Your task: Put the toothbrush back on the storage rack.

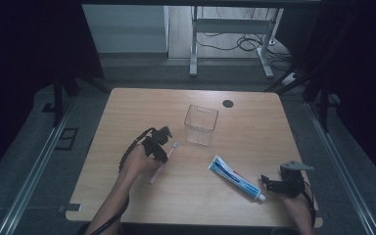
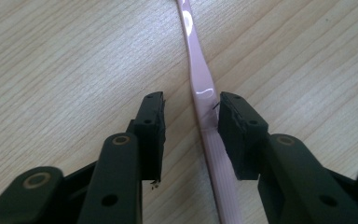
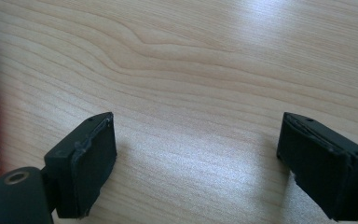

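**Toothbrush Between the Jaws, Not Yet Pinched**

Starting at the left gripper (image 2: 191, 100): partly spread, not pinching anything. Between its jaws, the toothbrush (image 2: 200, 84), lying flat on the table (image 2: 51, 56). In the left gripper view, contact with the handle at the right-hand pad only. At the other pad, a gap of bare table. So, off-centre in the grip, close to one side.

Possible trouble from here, as a judgement:
- On closing from this stance, pushing the handle sideways with one pad before the second pad arrives. Then rolling or turning of the smooth, glossy handle on the table.
- Gripping too low, and so scraping the pads on the table.
- Gripping too high, catching only the upper edge and letting the thin handle slip out on lifting.

Better to centre first, then to close slowly.

Farther out, relative to the cup (image 1: 200, 125):
- Toothbrush: just to the left of the cup and nearer the person, with the head end pointing toward it, not touching it.
- Tube (image 1: 236, 178): to the right of the cup and nearer the person, well apart from the toothbrush.
- Right gripper (image 3: 196, 140): beyond the cap end of the tube, farthest from the cup. Spread wide, holding nothing, with only table between the pads.
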The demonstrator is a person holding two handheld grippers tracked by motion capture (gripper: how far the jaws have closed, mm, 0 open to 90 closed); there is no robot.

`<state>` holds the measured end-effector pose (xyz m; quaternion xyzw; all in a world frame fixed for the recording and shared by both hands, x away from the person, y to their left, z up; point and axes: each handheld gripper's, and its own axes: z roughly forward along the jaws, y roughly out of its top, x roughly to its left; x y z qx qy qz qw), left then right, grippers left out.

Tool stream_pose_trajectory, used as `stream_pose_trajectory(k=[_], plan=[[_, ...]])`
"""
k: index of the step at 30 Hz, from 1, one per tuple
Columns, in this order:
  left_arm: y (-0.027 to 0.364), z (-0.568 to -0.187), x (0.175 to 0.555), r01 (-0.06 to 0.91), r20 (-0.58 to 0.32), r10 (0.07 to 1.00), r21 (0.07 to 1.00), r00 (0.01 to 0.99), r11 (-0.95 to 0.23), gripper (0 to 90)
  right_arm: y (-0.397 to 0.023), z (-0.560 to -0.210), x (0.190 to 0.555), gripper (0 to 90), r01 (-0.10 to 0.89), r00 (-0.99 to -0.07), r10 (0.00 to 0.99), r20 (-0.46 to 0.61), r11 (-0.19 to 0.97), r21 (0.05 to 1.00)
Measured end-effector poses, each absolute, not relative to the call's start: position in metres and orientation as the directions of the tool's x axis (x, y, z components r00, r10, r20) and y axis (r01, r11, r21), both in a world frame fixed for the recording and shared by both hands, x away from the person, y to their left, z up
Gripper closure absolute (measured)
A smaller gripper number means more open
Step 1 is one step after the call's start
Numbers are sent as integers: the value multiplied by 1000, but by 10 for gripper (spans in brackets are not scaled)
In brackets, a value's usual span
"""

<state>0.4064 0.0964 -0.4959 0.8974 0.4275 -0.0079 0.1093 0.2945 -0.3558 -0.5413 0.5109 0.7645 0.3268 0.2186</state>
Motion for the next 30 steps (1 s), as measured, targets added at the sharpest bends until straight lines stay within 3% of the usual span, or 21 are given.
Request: stream_pose_trajectory(k=[8,17,30], plan=[[86,-501,411,769,-91,764,128,638,-627,658,-356,-541,295,114,638,-383,924,0,265,723],[79,-500,410,771,-44,771,107,635,-628,781,-356,-541,295,114,638,-383,924,-1,265,723],[85,-492,410,766,-71,765,140,640,-628,789,-356,-541,295,114,638,-383,924,-1,266,723]])
